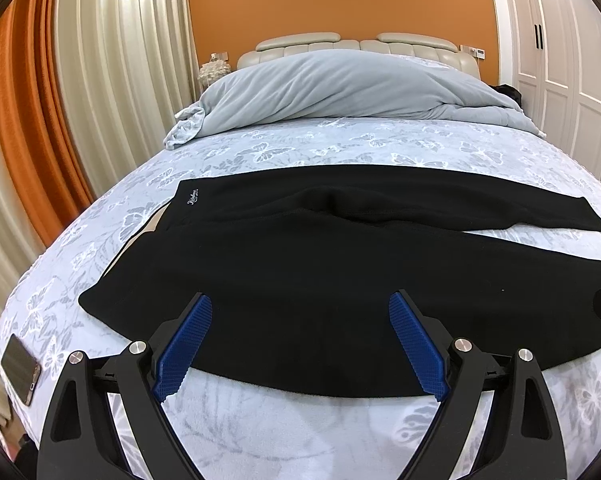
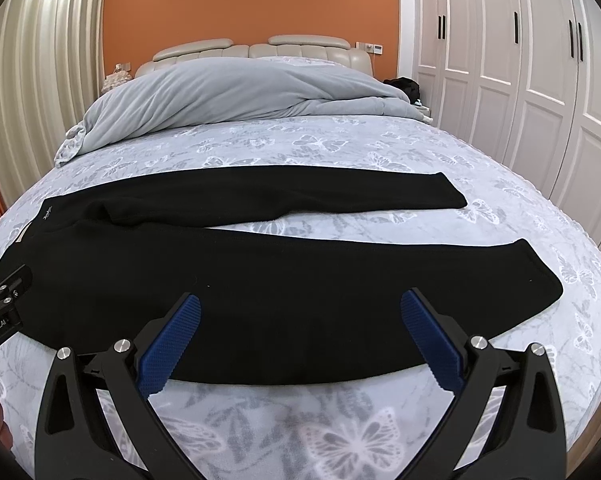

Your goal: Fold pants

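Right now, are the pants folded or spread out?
Spread out: the black pants lie flat across the bed, both legs apart, bedsheet showing between them.

Both cameras sit low at the foot of the bed [image 1: 340, 140], each looking forward between its own wide-spread tongs toward the headboard [image 2: 252, 50]. The left tongs [image 1: 300, 308] stand over the waist end of the pants [image 1: 300, 264], close above the near edge. The right tongs [image 2: 300, 308] stand farther right, over the near leg. Both views share the pants, quilt [image 2: 228, 92] and orange wall [image 1: 340, 8]; each catches the other tool at its edge.
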Demonstrator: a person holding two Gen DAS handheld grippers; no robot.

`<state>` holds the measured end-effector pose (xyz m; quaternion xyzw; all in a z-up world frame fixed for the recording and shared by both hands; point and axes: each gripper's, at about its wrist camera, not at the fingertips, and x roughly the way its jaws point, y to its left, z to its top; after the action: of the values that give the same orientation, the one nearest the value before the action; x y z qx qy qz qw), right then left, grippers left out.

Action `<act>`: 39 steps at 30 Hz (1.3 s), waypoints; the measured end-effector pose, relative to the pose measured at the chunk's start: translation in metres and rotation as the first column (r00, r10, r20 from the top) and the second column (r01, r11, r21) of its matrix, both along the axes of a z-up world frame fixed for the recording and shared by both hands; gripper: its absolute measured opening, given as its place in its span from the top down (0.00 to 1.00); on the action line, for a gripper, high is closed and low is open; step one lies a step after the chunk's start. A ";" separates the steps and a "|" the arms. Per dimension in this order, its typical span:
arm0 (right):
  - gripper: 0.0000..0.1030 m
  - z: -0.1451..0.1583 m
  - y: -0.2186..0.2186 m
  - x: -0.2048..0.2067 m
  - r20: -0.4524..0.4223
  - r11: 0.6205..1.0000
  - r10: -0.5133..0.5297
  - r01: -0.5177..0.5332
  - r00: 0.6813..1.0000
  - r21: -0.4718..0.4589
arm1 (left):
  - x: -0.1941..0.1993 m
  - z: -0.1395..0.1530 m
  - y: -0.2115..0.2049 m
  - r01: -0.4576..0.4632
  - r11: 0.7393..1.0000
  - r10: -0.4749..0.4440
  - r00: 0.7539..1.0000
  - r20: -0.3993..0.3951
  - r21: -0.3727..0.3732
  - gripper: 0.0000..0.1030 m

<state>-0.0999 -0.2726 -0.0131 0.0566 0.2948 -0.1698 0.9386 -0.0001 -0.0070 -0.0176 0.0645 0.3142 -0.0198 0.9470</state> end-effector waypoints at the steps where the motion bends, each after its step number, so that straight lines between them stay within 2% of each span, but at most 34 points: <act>1: 0.04 -0.001 -0.002 0.001 -0.005 1.000 0.002 -0.002 1.000 0.001 | 0.001 -0.001 0.000 0.001 1.000 -0.001 1.000 -0.005 -0.003 0.14; 4: 0.04 -0.001 -0.016 0.004 -0.026 0.999 0.018 -0.017 0.999 0.037 | 0.007 -0.004 0.008 0.019 0.999 -0.020 0.999 -0.046 -0.026 0.14; 7: 0.04 0.008 -0.050 0.008 -0.023 0.995 0.032 -0.029 0.999 0.096 | 0.024 0.002 0.026 0.029 0.995 -0.037 0.996 -0.085 -0.090 0.14; 10: 0.04 0.013 -0.108 0.020 -0.030 0.981 0.033 -0.026 0.999 0.191 | 0.061 0.014 0.054 0.016 0.991 -0.031 0.993 -0.111 -0.129 0.14; 12: 0.04 0.013 -0.157 0.034 -0.034 0.967 0.014 -0.005 0.999 0.254 | 0.093 0.019 0.075 -0.026 0.989 0.007 0.992 -0.129 -0.144 0.14; 15: 0.04 0.015 -0.224 0.060 -0.037 0.955 -0.031 0.040 0.999 0.294 | 0.153 0.022 0.110 -0.101 0.984 0.076 0.984 -0.164 -0.145 0.14; 18: 0.04 0.013 -0.284 0.092 -0.056 0.950 -0.097 0.109 0.994 0.294 | 0.225 0.015 0.143 -0.181 0.977 0.152 0.961 -0.232 -0.110 0.14; 21: 0.04 0.000 -0.336 0.132 -0.081 0.933 -0.140 0.159 0.987 0.322 | 0.280 0.006 0.165 -0.231 0.965 0.186 0.938 -0.293 -0.128 0.14; 23: 0.05 -0.014 -0.359 0.157 -0.103 0.917 -0.148 0.176 0.984 0.357 | 0.322 -0.009 0.180 -0.281 0.947 0.205 0.902 -0.380 -0.155 0.14; 25: 0.05 -0.024 -0.372 0.175 -0.123 0.909 -0.163 0.198 0.979 0.367 | 0.350 -0.025 0.196 -0.352 0.915 0.238 0.866 -0.439 -0.198 0.14; 27: 0.05 -0.034 -0.376 0.194 -0.154 0.913 -0.146 0.193 0.977 0.360 | 0.370 -0.036 0.207 -0.411 0.880 0.272 0.847 -0.457 -0.237 0.14; 28: 0.05 -0.038 -0.377 0.201 -0.173 0.914 -0.141 0.195 0.975 0.354 | 0.375 -0.041 0.208 -0.415 0.874 0.266 0.845 -0.464 -0.253 0.14; 30: 0.05 -0.047 -0.380 0.218 -0.197 0.916 -0.133 0.197 0.971 0.350 | 0.387 -0.054 0.207 -0.423 0.868 0.252 0.827 -0.502 -0.261 0.14; 31: 0.05 -0.051 -0.379 0.223 -0.207 0.918 -0.132 0.198 0.969 0.345 | 0.392 -0.058 0.204 -0.432 0.871 0.273 0.821 -0.501 -0.233 0.13; 33: 0.05 -0.057 -0.375 0.233 -0.228 0.922 -0.118 0.192 0.966 0.336 | 0.397 -0.059 0.191 -0.410 0.895 0.290 0.834 -0.469 -0.175 0.11; 34: 0.13 -0.059 -0.372 0.235 -0.229 0.929 -0.117 0.188 0.966 0.320 | 0.400 -0.058 0.187 -0.398 0.903 0.286 0.837 -0.467 -0.161 0.13; 35: 0.37 -0.061 -0.368 0.237 -0.233 0.937 -0.102 0.172 0.967 0.304 | 0.402 -0.057 0.183 -0.379 0.912 0.274 0.848 -0.454 -0.156 0.18; 36: 0.67 -0.062 -0.367 0.238 -0.231 0.933 -0.080 0.154 0.970 0.325 | 0.404 -0.056 0.179 -0.360 0.922 0.266 0.855 -0.445 -0.141 0.46; 37: 0.78 -0.061 -0.367 0.235 -0.209 0.924 -0.066 0.139 0.976 0.357 | 0.407 -0.056 0.178 -0.339 0.929 0.243 0.859 -0.451 -0.145 0.84; 38: 0.93 -0.057 -0.368 0.231 -0.187 0.920 -0.065 0.131 0.980 0.370 | 0.408 -0.055 0.178 -0.314 0.932 0.199 0.862 -0.467 -0.181 0.92; 39: 0.93 -0.050 -0.367 0.226 -0.160 0.921 -0.067 0.123 0.985 0.370 | 0.408 -0.052 0.180 -0.320 0.928 0.203 0.863 -0.463 -0.190 0.93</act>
<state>0.1266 -0.6398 -0.0634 0.2386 0.3860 -0.1587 0.8769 0.4074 0.1730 -0.0700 -0.1102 0.5180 0.0549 0.8465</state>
